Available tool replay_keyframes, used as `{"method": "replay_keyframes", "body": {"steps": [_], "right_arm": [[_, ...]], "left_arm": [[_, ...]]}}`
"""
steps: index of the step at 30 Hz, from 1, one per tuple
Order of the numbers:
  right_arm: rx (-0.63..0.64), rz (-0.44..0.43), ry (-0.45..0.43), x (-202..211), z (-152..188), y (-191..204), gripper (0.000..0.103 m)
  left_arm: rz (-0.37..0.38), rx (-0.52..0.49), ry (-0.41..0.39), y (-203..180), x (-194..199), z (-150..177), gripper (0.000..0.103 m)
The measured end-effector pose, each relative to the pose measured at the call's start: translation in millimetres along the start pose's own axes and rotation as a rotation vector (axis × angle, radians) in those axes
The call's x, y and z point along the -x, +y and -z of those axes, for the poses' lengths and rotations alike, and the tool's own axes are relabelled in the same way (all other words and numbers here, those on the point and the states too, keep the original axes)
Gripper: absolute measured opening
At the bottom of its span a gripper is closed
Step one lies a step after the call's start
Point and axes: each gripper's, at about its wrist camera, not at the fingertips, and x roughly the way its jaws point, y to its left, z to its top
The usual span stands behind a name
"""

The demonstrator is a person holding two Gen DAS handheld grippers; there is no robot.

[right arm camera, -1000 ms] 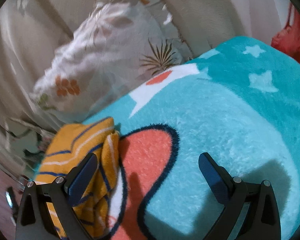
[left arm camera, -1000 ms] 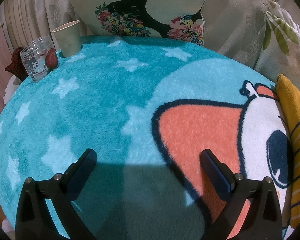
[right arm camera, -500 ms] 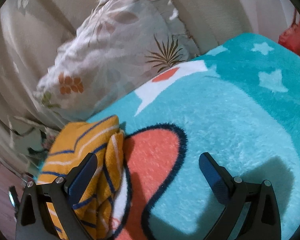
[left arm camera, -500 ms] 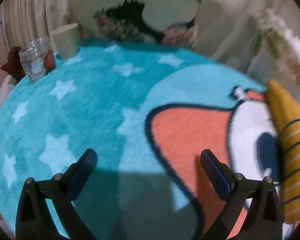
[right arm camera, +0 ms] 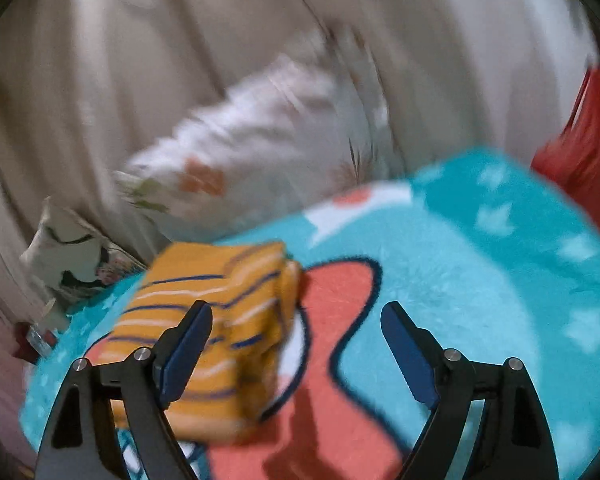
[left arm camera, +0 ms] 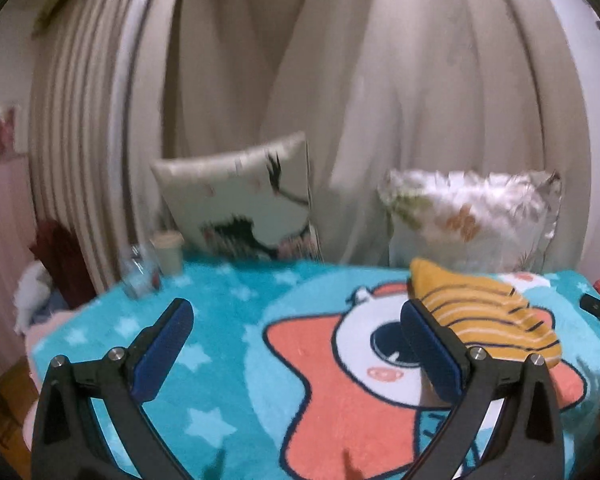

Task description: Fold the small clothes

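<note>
A folded mustard-yellow garment with blue and white stripes [left arm camera: 488, 316] lies on a teal blanket [left arm camera: 236, 320] printed with a cartoon figure and stars. My left gripper [left arm camera: 296, 344] hangs open above the blanket, nothing between its fingers; the garment sits beyond its right finger. In the right wrist view the same garment [right arm camera: 220, 312] lies behind the left finger, while my right gripper [right arm camera: 296, 348] is open with its jaws closing a little and nothing between them. Both views are blurred by motion.
Two cushions lean on pale curtains at the back: one with a black floral print [left arm camera: 244, 204], one with leaves [left arm camera: 472, 220]. A paper cup [left arm camera: 168, 252] and a glass jar [left arm camera: 140, 276] stand at the blanket's far left corner. Something red [right arm camera: 580, 140] lies off the right edge.
Both grippers have risen and pulled back from the blanket, tilting up so the curtains and cushions fill the upper view. The right gripper's jaws have narrowed slightly. The folded garment stays where it was.
</note>
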Motion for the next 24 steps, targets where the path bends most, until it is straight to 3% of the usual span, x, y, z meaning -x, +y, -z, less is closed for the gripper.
{"method": "replay_keyframes", "body": {"steps": [4,9,14,19,24], "right_arm": [[0.073,0.009,-0.115,69,24,42,0.091],[0.082,0.000,-0.139,110,42,66,0.093],[0.085,0.015,-0.081,108,52,76,0.093],[0.084,0.036,-0.012,82,60,80,0.093],[0.110,0.054,0.049,57,71,81,0.093]], "left_arm": [[0.038,-0.015,-0.053,-6,26,-3,0.103],[0.137,-0.035,0.007,-17,37,14,0.103],[0.199,-0.023,0.164,-23,22,45,0.103],[0.205,-0.016,0.238,-22,5,61,0.103],[0.258,-0.018,0.349,-37,-23,74,0.103]]}}
